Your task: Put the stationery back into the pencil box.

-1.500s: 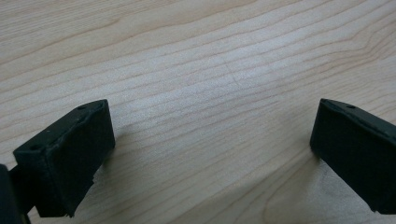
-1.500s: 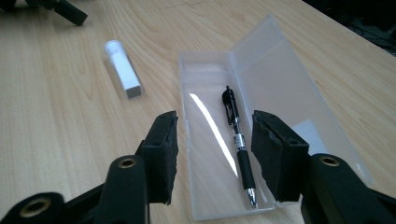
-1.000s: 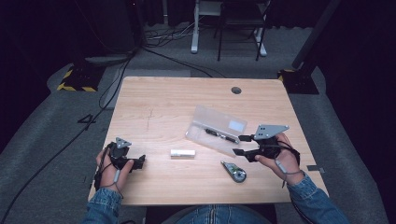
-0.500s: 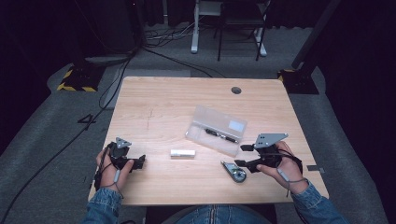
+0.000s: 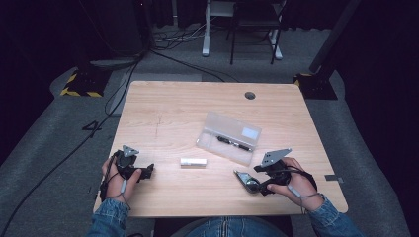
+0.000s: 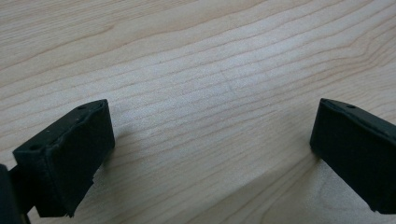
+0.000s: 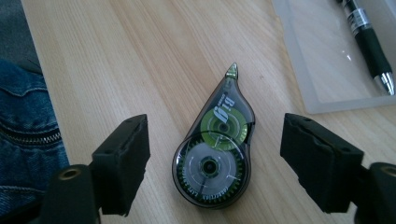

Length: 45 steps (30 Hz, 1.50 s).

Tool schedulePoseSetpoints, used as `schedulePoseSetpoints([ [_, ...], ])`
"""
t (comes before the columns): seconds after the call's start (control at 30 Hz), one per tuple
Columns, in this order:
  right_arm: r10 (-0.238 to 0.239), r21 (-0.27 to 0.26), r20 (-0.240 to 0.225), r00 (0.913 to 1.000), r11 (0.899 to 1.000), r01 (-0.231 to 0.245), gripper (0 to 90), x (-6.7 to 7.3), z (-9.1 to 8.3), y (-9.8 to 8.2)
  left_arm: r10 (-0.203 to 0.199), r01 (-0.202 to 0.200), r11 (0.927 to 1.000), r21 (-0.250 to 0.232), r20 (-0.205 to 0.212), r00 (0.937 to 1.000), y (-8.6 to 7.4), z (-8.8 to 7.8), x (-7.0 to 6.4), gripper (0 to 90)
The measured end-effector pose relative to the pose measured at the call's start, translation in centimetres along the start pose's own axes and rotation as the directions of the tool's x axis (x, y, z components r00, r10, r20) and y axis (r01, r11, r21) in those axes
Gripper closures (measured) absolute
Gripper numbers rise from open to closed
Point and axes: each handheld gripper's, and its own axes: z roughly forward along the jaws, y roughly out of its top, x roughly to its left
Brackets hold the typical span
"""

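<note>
correction tape dispenser (image 7: pixel 214 154) lies flat just front of the clear pencil case (image 5: pixel 230 137), between the right gripper (image 7: pixel 215 163)'s just-widened, released jaws; light, hard, slick plastic, best pinched across its flat sides. left gripper (image 6: pixel 205 154) released, bare.

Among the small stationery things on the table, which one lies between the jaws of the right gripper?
The teardrop-shaped correction tape roller with green gears; the open right gripper straddles it without touching. The white stick and the pen in the clear case lie farther off.
</note>
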Motion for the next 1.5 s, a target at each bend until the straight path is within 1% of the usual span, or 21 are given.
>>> schedulePoseSetpoints([
  [0.03,0.000,0.012,0.006,1.0000,1.000,0.000,22.8,0.0,0.2,-0.1,0.001,-0.001,1.0000,0.001,0.000,1.0000,0.0,0.0,0.0,0.0],
  [0.1,0.000,0.017,0.007,1.0000,1.000,0.000,22.8,0.0,0.2,-0.2,0.001,-0.001,1.0000,0.001,-0.001,1.0000,0.0,0.0,0.0,0.0],
  [0.23,-0.004,0.038,0.003,1.0000,0.999,0.004,22.7,0.3,0.6,-0.3,0.000,0.000,1.0000,0.000,0.001,1.0000,0.0,0.0,0.0,0.0],
  [0.3,-0.012,0.058,-0.001,0.9999,0.998,0.012,22.7,0.4,0.9,-0.4,-0.002,0.002,1.0000,0.000,-0.002,1.0000,0.0,0.0,-0.1,0.0],
  [0.33,-0.012,0.058,-0.001,0.9999,0.998,0.012,22.7,0.4,0.9,-0.4,-0.002,0.002,1.0000,0.000,-0.002,1.0000,0.0,0.0,-0.1,0.0],
  [0.43,-0.021,0.081,-0.003,0.9998,0.996,0.022,22.8,0.6,1.2,-0.5,-0.002,0.002,1.0000,0.000,-0.002,1.0000,0.0,0.0,-0.1,0.1],
  [0.63,-0.030,0.107,-0.002,0.9996,0.994,0.030,23.6,0.7,1.7,-0.7,0.001,-0.001,1.0000,0.001,0.000,1.0000,0.1,0.0,0.0,0.0],
  [0.67,-0.038,0.113,-0.002,0.9993,0.993,0.038,23.7,0.6,1.8,-0.7,0.001,-0.001,1.0000,0.002,0.000,1.0000,0.1,0.0,0.0,0.0],
  [0.7,-0.032,0.121,-0.002,0.9995,0.992,0.032,23.9,0.7,1.9,-0.8,0.002,-0.002,1.0000,0.002,0.000,1.0000,0.1,0.0,0.0,0.0],
  [0.77,-0.034,0.130,0.002,0.9994,0.991,0.033,24.1,0.7,2.1,-0.9,0.001,-0.001,1.0000,0.003,0.001,1.0000,0.1,0.0,0.0,0.0],
  [0.83,-0.045,0.138,0.001,0.9990,0.989,0.044,24.4,0.7,2.2,-0.9,0.001,-0.001,1.0000,0.003,0.001,1.0000,0.1,0.0,0.0,0.0],
  [0.9,-0.043,0.148,0.002,0.9991,0.988,0.043,24.9,0.8,2.4,-1.0,0.003,-0.003,1.0000,0.001,0.001,1.0000,0.1,0.1,0.0,0.0],
  [1.0,-0.051,0.150,0.007,0.9987,0.987,0.050,25.1,0.8,2.5,-1.0,-0.003,0.003,1.0000,0.003,0.002,1.0000,0.1,0.1,-0.1,0.0],
  [1.07,-0.054,0.151,0.014,0.9984,0.987,0.051,26.2,0.8,2.5,-1.0,-0.002,0.002,1.0000,0.003,0.002,1.0000,0.1,0.1,-0.1,0.0],
  [1.2,-0.094,0.162,0.038,0.9948,0.983,0.087,31.7,1.0,2.4,-1.0,0.002,-0.002,1.0000,0.002,0.003,1.0000,0.1,0.1,-0.1,0.0],
  [1.27,-0.100,0.163,0.034,0.9944,0.982,0.093,33.7,1.1,2.4,-1.0,0.005,-0.005,1.0000,0.002,0.005,1.0000,0.2,0.1,-0.1,0.0],
  [1.3,-0.105,0.167,0.033,0.9939,0.981,0.098,36.3,1.1,2.4,-1.0,0.005,-0.005,1.0000,0.001,0.005,1.0000,0.2,0.1,-0.1,0.0],
  [1.33,-0.105,0.167,0.033,0.9939,0.981,0.098,36.3,1.1,2.4,-1.0,0.005,-0.005,1.0000,0.001,0.005,1.0000,0.2,0.1,-0.1,0.0],
  [1.4,-0.106,0.171,0.031,0.9939,0.980,0.099,40.4,1.1,2.3,-0.9,0.002,-0.002,1.0000,0.001,0.004,1.0000,0.2,0.1,-0.1,0.0],
  [1.5,-0.111,0.170,0.026,0.9935,0.980,0.105,41.2,1.1,2.2,-0.9,0.003,-0.003,1.0000,0.000,0.005,1.0000,0.2,0.2,-0.1,0.0],
])
